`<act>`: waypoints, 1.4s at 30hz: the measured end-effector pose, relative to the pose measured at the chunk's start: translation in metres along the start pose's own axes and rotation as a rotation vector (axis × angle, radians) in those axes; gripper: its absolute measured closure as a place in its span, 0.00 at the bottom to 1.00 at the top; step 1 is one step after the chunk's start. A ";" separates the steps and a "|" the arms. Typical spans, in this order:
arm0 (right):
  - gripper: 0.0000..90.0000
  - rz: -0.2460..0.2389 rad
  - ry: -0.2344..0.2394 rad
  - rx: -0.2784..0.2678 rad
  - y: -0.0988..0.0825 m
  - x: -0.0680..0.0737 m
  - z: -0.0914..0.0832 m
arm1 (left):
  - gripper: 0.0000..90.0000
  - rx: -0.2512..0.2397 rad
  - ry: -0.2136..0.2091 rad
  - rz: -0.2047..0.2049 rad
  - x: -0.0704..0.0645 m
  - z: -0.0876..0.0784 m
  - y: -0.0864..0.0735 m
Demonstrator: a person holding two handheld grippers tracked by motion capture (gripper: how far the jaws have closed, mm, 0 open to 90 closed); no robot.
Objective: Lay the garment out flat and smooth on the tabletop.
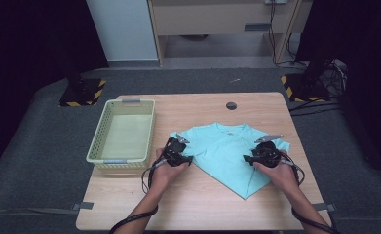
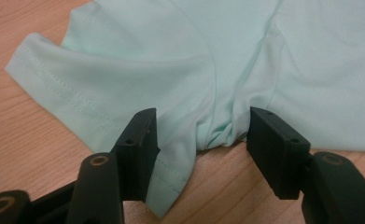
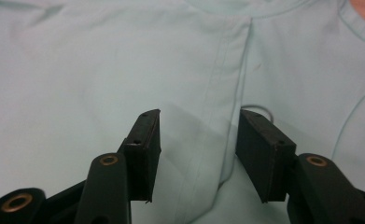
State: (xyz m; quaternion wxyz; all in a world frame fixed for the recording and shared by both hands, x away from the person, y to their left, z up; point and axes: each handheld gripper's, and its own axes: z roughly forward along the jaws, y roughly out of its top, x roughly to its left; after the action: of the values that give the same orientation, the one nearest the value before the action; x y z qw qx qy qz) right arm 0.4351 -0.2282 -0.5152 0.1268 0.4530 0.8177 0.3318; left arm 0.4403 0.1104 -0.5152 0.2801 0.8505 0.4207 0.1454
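Note:
A mint-green T-shirt (image 1: 227,151) lies partly folded on the wooden table (image 1: 202,204), its lower part drawn into a point toward the front. My left gripper (image 1: 184,157) is open at the shirt's left edge. In the left gripper view its jaws straddle a bunched bit of the T-shirt (image 2: 227,60) beside the sleeve hem. My right gripper (image 1: 249,158) is open over the shirt's right side. In the right gripper view its jaws stand either side of a folded edge of the T-shirt (image 3: 77,70).
A pale yellow plastic basket (image 1: 123,131) stands empty at the table's left. A round cable hole (image 1: 231,105) sits near the far edge. Bare wood lies in front of the shirt. Dark floor and stands surround the table.

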 end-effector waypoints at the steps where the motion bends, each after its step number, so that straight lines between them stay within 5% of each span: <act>1: 0.56 0.007 0.003 -0.006 0.003 -0.002 0.002 | 0.46 -0.004 0.002 -0.001 0.000 0.000 0.000; 14: 0.60 0.029 0.002 -0.054 0.035 -0.025 0.025 | 0.39 -0.100 -0.064 -0.010 -0.015 -0.033 -0.012; 27: 0.61 0.027 0.026 -0.042 0.054 -0.027 0.048 | 0.39 -0.144 -0.139 -0.033 -0.019 -0.062 -0.046; 36: 0.97 -0.009 0.053 -0.002 0.056 -0.022 0.050 | 0.40 -0.153 -0.142 -0.043 -0.016 -0.067 -0.053; 42: 0.99 -0.030 0.083 -0.027 0.056 -0.012 0.038 | 0.40 -0.154 -0.135 -0.044 -0.016 -0.067 -0.054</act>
State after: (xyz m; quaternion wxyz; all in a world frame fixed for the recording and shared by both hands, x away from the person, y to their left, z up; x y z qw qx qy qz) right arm 0.4983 -0.2009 -0.5078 0.1039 0.4249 0.8243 0.3595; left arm 0.3641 0.1481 -0.4944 0.3757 0.8249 0.4069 0.1135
